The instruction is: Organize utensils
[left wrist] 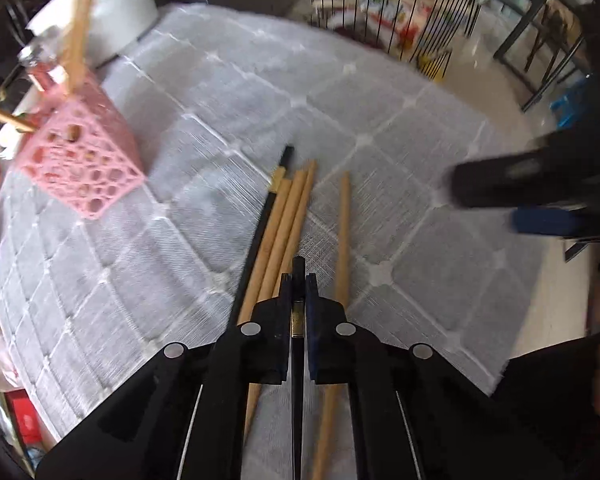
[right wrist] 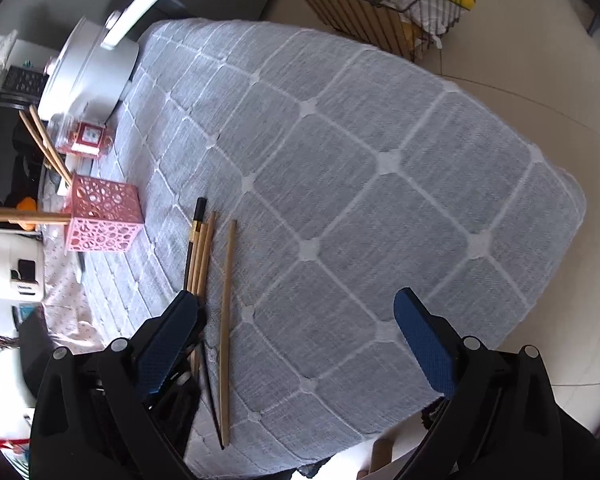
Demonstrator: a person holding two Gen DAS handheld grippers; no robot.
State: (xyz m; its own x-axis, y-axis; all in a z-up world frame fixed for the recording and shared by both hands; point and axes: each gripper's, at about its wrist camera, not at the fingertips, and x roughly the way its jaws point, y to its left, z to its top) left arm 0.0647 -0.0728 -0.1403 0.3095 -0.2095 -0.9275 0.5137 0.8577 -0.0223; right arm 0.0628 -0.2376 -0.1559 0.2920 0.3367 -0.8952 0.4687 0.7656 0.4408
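My left gripper (left wrist: 299,278) is shut on a black chopstick (left wrist: 298,320) and holds it over the grey quilted cloth (left wrist: 228,92). Beneath it lie another black chopstick (left wrist: 266,208), three wooden chopsticks (left wrist: 288,216) side by side, and one wooden chopstick (left wrist: 343,240) apart to the right. A pink perforated holder (left wrist: 80,164) stands far left with wooden chopsticks (left wrist: 78,28) in it. My right gripper (right wrist: 296,312) is open and empty above the cloth (right wrist: 340,160), right of the chopsticks (right wrist: 202,252). The holder (right wrist: 102,212) also shows in the right wrist view.
A white pot (right wrist: 92,68) and a red-labelled jar (right wrist: 86,136) stand behind the holder. A white appliance (right wrist: 8,264) sits at the left. A wire rack (right wrist: 380,4) stands on the floor beyond the table. The cloth's edge runs along the right side.
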